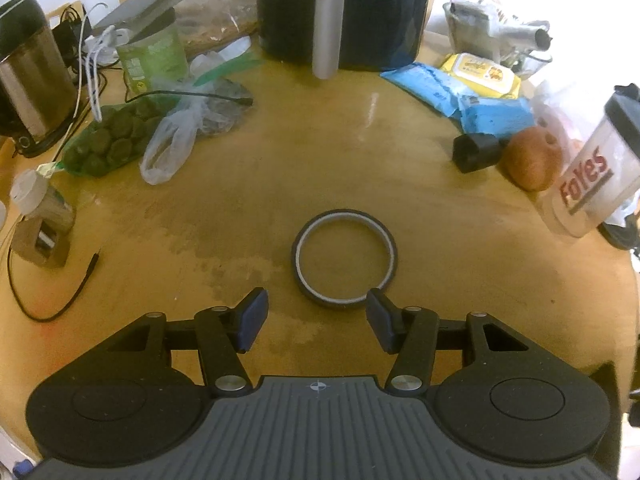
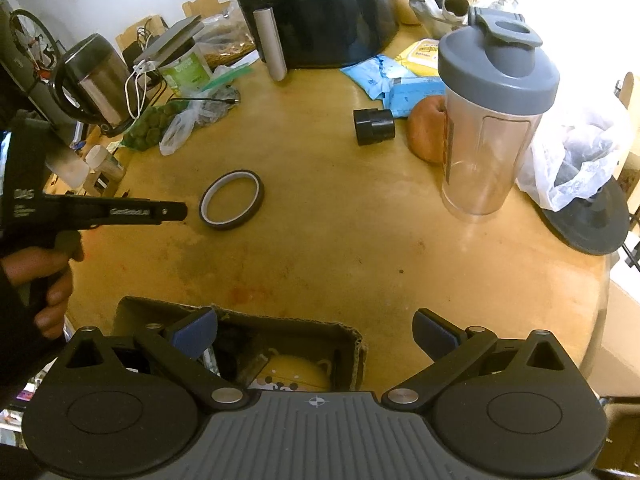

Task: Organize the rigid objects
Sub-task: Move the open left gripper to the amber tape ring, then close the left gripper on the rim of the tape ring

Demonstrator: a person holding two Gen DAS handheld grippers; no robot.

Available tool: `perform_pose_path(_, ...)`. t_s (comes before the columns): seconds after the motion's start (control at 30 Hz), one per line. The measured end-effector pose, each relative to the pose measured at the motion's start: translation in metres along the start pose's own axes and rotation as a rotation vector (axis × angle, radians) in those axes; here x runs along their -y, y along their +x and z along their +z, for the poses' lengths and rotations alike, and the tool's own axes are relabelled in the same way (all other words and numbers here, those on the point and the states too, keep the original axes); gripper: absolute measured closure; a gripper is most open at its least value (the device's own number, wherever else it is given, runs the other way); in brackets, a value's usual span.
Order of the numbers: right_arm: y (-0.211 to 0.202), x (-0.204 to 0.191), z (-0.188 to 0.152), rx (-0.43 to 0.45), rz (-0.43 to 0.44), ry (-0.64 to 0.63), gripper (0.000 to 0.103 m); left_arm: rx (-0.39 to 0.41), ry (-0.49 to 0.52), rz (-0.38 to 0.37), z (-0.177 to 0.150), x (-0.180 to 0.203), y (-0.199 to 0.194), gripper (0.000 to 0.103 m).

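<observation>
The tape roll [image 1: 345, 258] lies flat on the worktop [image 1: 440, 240], hole facing up, so no long axis shows. It is a thin dark ring with a pale inner core, just ahead of the left tongs [image 1: 317, 320], whose jaws stand spread and empty. The right tongs [image 2: 316, 338] gape empty over a cardboard box [image 2: 352, 344]. Beyond sit a black cap [image 1: 476, 152], probably an apple [image 1: 532, 158], and a shaker bottle [image 2: 494, 120]; nothing blocks the roll.

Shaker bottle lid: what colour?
Grey, on the clear shaker bottle; the right wrist view shows it best.
</observation>
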State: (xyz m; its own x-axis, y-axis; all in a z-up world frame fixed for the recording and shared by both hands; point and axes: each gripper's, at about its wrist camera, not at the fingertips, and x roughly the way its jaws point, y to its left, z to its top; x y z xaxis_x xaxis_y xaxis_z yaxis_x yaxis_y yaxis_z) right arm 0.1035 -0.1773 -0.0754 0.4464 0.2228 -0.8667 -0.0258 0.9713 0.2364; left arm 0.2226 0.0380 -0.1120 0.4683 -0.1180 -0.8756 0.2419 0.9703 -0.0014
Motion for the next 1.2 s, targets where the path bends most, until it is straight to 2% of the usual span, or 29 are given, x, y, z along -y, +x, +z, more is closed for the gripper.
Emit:
perform_pose_path(0.27,0.002,0.008,0.002,-0.009,-0.013,0.031,0.000,-0.061,0.021,0.031,0.011,-0.001,0.045,0.051)
perform_pose_path(0.37,0.002,0.011,0.002,-0.010,-0.020,0.041,0.000,-0.095,0.023,0.041,0.012,-0.003,0.059,0.061)
perform_pose_path(0.4,0.002,0.012,0.002,-0.011,-0.022,0.046,0.000,-0.108,0.021,0.044,0.012,-0.004,0.063,0.068)
perform_pose_path(0.5,0.002,0.016,0.003,-0.013,-0.028,0.061,0.000,-0.099,0.013,0.036,0.012,-0.005,0.065,0.076)
perform_pose_path(0.53,0.002,0.018,0.003,-0.013,-0.030,0.066,0.000,-0.098,0.017,0.038,0.012,-0.005,0.065,0.082)
perform_pose_path(0.73,0.005,0.023,0.005,-0.015,-0.022,0.090,0.000,-0.089,0.046,0.057,0.012,0.001,0.064,0.096)
perform_pose_path(1.2,0.005,0.020,0.003,-0.015,-0.004,0.097,0.000,-0.050,0.060,0.002,0.010,-0.002,0.051,0.096)
